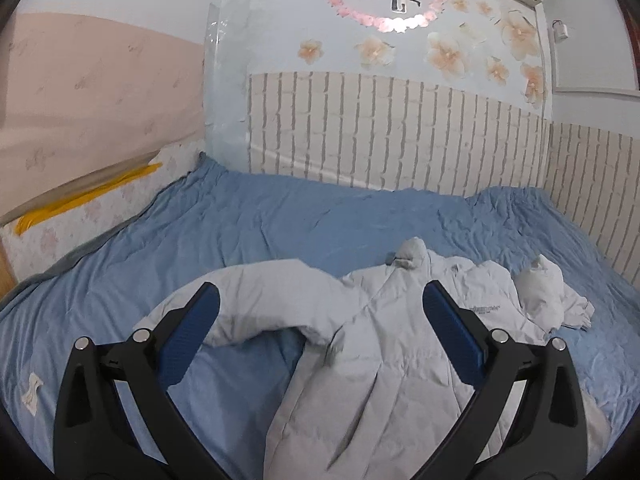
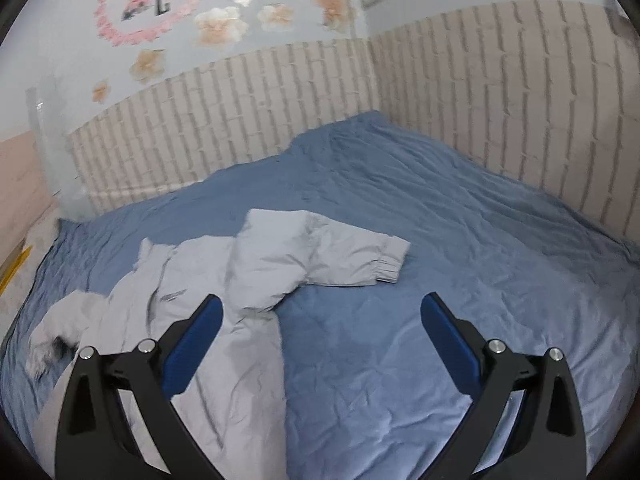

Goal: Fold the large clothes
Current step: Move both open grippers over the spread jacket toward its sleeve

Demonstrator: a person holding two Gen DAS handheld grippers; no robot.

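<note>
On the bed's blue sheet [image 1: 248, 232] lies a pale grey padded jacket [image 1: 384, 344], front up and rumpled; one sleeve [image 1: 256, 296] curves out on the left wrist view, the other sleeve [image 2: 332, 256] lies bent across the sheet on the right wrist view; the left gripper [image 1: 320, 304] hovers wide open over the jacket, holding nothing; the right gripper [image 2: 322, 314] is equally wide open, empty, above the sheet beside the jacket's edge.

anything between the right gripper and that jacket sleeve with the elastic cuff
Nothing visible. The right gripper is open above bare blue bedsheet, and the sleeve of the grey jacket lies flat just ahead, uncovered.
</note>
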